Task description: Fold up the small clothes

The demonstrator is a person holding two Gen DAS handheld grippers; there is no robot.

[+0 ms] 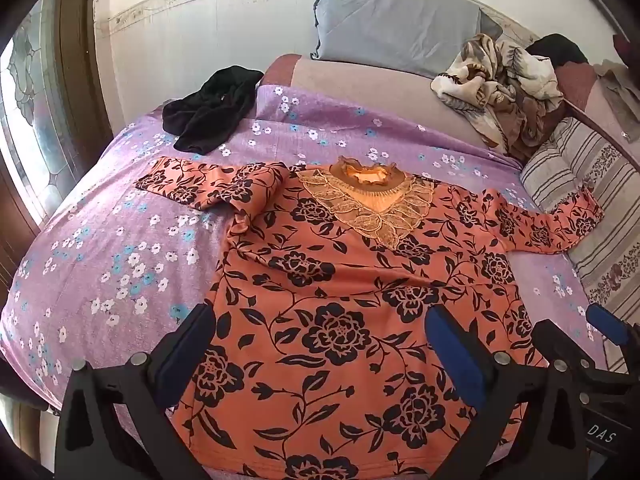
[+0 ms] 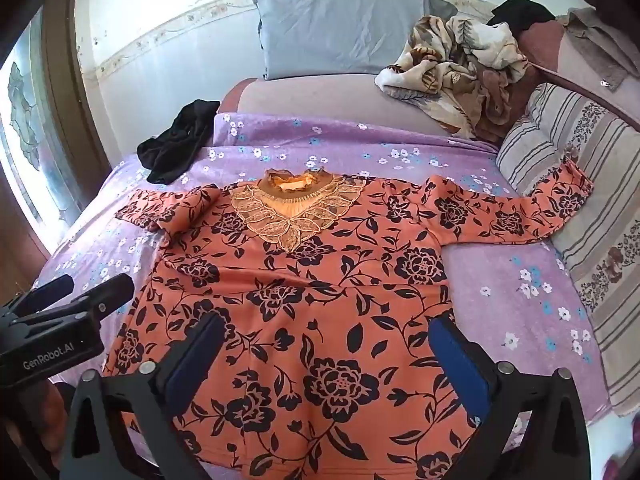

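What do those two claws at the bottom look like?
Each is black with two wedge-shaped fingers, blue pads inside and round silver bolts. The left claw carries white "GenRobot.AI" lettering on its side; the right claw shows "DAS". No cables or sleeves show.

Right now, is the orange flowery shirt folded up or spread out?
Mostly spread out. The orange shirt lies flat on the bed, one sleeve stretched sideways, the other bunched.

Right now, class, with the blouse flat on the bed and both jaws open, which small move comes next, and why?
Probably straighten the left sleeve: it lies doubled over and bunched, while the right sleeve runs out straight. The blouse should fold more evenly then.
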